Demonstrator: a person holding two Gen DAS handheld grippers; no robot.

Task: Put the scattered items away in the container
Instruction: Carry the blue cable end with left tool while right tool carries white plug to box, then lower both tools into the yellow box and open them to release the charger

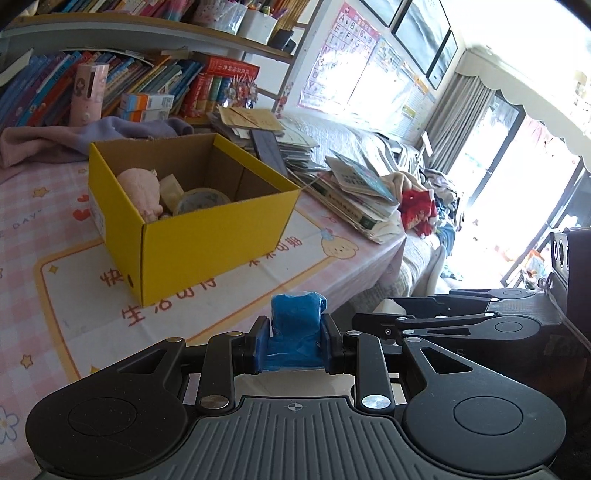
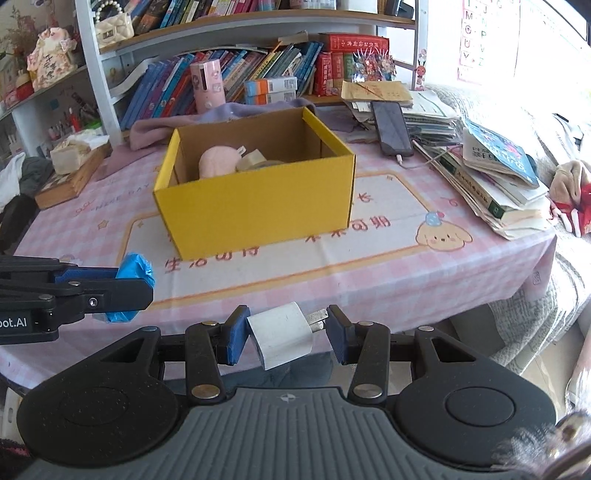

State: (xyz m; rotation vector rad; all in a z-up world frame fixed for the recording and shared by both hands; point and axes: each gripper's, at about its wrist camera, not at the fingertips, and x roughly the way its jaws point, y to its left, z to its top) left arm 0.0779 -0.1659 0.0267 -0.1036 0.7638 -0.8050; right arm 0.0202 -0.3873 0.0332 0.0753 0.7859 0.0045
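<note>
Pink checked cloth covers the tabletop (image 2: 461,280), where a yellow cardboard box (image 2: 258,210) stands open with a pink plush toy (image 2: 218,160) and a tape roll (image 1: 201,199) inside, bookshelves behind. Near the front edge, the left hand-held gripper (image 1: 295,345) clamps a blue plastic bundle (image 1: 295,317). Beside it, the right hand-held gripper (image 2: 282,336) pinches a white charger plug (image 2: 279,334), tilted between its fingers.

Desk (image 2: 369,280) under pink checked cloth; bookshelf (image 2: 236,22) at 12 o'clock, crammed with books. Alphabet poster (image 1: 343,51) on wall at 1 o'clock. Grey curtain (image 1: 458,122) and bright, overexposed window (image 1: 509,192) at 3 o'clock.
</note>
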